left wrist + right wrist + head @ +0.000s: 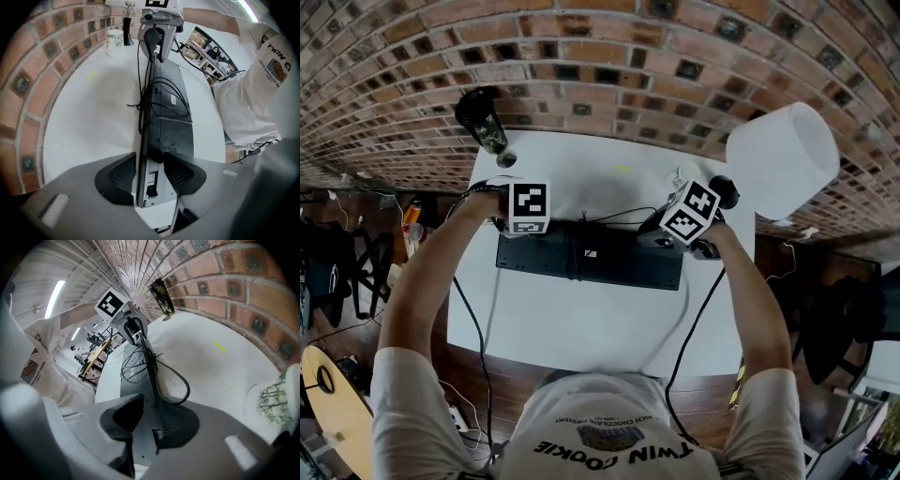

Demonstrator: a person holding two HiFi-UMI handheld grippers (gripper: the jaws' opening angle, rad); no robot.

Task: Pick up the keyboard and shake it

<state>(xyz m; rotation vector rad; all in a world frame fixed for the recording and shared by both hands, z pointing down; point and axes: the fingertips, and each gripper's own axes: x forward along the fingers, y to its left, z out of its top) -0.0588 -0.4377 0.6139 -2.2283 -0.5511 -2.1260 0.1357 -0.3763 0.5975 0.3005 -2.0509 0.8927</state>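
Note:
The black keyboard (591,255) is turned on its long edge over the white table (600,323), its flat underside with a small label facing up towards me. My left gripper (517,228) is shut on its left end; in the left gripper view (150,166) both pads press the end of the keyboard (164,108). My right gripper (675,234) is shut on the right end, and in the right gripper view (147,420) the keyboard (136,380) runs away between its jaws. The keyboard's bundled black cable (173,376) hangs along the back edge.
A dark patterned tumbler (483,120) stands at the table's far left corner, by the brick wall (609,56). A white lamp shade (783,159) rises at the far right. A white mug with a plant print (274,401) sits close to the right gripper. Cables trail off the table's near edge.

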